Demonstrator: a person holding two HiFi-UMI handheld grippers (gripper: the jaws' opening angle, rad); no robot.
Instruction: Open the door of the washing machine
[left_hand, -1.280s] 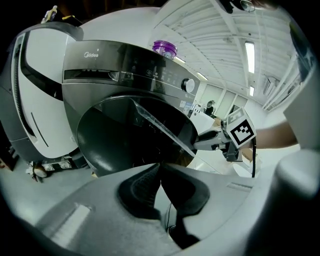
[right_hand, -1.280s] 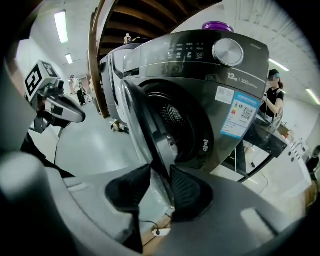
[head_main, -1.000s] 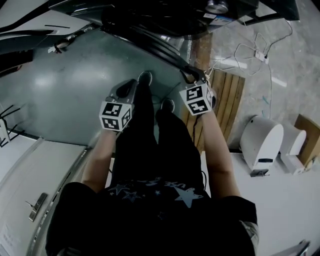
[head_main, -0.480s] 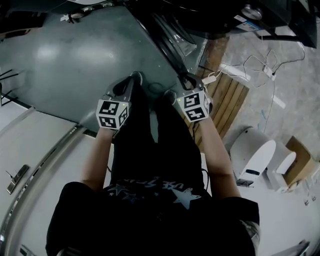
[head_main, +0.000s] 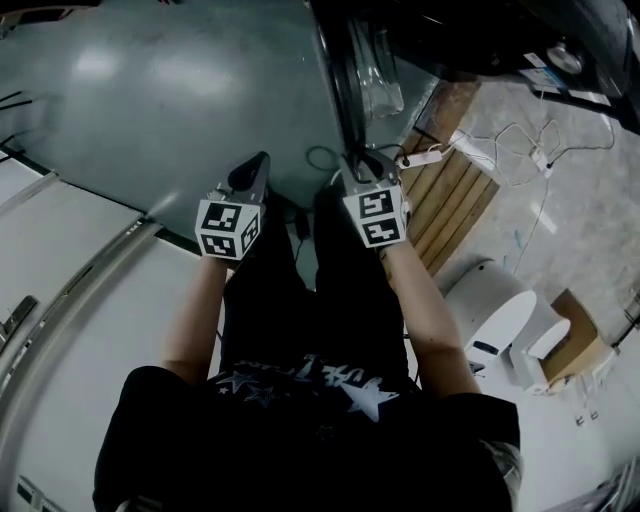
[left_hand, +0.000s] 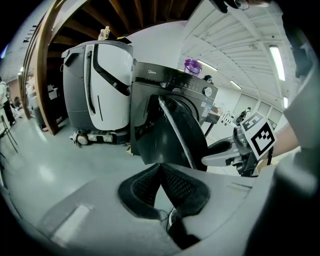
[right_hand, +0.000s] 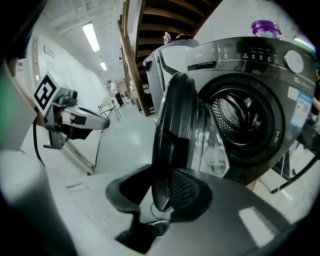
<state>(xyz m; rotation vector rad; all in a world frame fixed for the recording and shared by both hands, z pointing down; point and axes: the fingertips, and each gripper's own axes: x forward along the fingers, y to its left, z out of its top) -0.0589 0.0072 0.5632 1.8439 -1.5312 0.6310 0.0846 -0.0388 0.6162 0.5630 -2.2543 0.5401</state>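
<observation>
The dark front-loading washing machine (right_hand: 250, 55) stands with its round door (right_hand: 172, 115) swung out and the drum (right_hand: 240, 120) showing. My right gripper (right_hand: 160, 171) straddles the door's rim; its jaws are opening, with a gap at the left pad. From the head view the right gripper (head_main: 352, 165) sits at the lower end of the door (head_main: 340, 70). My left gripper (head_main: 256, 168) hangs over the floor to its left, apart from the door. In the left gripper view that gripper (left_hand: 159, 167) is shut on nothing, facing the door (left_hand: 175, 130).
A grey-and-white floor-cleaning machine (left_hand: 95, 90) stands beside the washer. A wooden pallet (head_main: 450, 205), loose cables (head_main: 510, 130) and a white device (head_main: 495, 310) lie to the right. A white panel with a metal rail (head_main: 70, 300) runs along the left. A purple container (right_hand: 263, 27) sits on the washer.
Both hands have drawn back from the washer across the floor. The door's edge came along with the right gripper and the door stands wider open. The left gripper stayed shut beside it.
</observation>
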